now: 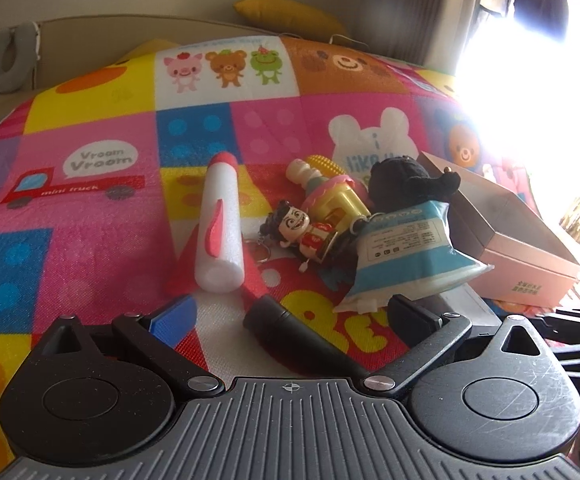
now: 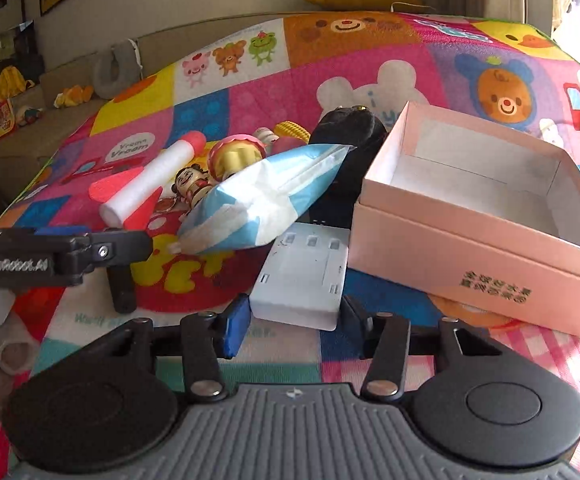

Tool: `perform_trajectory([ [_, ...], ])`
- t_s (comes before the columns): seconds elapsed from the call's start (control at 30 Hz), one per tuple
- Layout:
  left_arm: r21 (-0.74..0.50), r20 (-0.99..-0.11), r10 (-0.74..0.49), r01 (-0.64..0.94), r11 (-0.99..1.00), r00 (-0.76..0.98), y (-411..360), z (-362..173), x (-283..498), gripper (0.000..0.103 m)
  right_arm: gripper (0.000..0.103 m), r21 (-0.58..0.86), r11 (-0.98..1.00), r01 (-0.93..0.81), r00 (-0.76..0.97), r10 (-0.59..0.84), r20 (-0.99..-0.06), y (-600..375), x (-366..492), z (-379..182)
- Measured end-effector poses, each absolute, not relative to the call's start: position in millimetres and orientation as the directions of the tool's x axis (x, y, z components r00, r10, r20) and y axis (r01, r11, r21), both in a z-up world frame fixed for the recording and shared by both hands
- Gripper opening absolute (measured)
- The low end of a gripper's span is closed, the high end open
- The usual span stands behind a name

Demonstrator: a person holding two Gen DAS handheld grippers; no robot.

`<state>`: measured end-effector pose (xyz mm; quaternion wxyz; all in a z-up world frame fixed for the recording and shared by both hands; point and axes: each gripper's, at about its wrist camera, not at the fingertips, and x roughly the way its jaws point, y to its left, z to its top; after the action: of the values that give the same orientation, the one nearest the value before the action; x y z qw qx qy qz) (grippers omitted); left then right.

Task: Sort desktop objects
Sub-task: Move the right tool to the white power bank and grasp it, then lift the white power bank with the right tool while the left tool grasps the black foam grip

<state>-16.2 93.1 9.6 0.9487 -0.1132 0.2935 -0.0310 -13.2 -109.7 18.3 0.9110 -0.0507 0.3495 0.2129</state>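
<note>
A cartoon-print mat bears toys (heaped) — beside a pink box.

Cartoon words on a play mat

"Vroom Vroom" and "mini truck" at ten o'clock; "GenRobot.AI" on left gripper.

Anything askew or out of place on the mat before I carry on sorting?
The pink box is askew: its open tray sits crooked on the lower part. The blue-and-white pouch lies propped across the toy pile rather than flat. Nothing looks spilled or broken.
</note>
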Motion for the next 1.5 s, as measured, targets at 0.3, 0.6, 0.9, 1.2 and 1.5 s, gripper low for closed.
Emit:
perform_trajectory([
  [0.3, -0.069, -0.48, -0.201, 0.192, 0.979, 0.854, 45, 18, -39, 0.103, 0.061, -0.198, 0.883, -0.427, 0.727, 0.205, -0.656, -194, -99, 24],
  [0.6, -0.004, -0.488, -0.201, 0.228, 0.974, 0.849, 13, 28, -58, 0.103, 0.093, -0.023, 0.978, -0.209, 0.805, 0.159, -0.571, -244, -91, 33],
  [0.9, 0.025, -0.548, -0.122, 0.162, 0.986, 0.828, 46, 18, -58, 0.103, 0.103, -0.01, 0.966, -0.259, 0.742, 0.192, -0.643, -194, -49, 14],
  [1.2, -0.026, -0.628, -0.214, 0.254, 0.967, 0.748, 74, 10, -11, 0.103, 0.103, 0.029, 0.972, -0.233, 0.722, 0.193, -0.665, -198, -43, 8],
  [1.5, -0.113, -0.662, -0.392, 0.432, 0.895, 0.638, 44, 6, -31, 0.103, 0.103, 0.066, 0.971, -0.231, 0.704, 0.213, -0.678, -202, -40, 5],
])
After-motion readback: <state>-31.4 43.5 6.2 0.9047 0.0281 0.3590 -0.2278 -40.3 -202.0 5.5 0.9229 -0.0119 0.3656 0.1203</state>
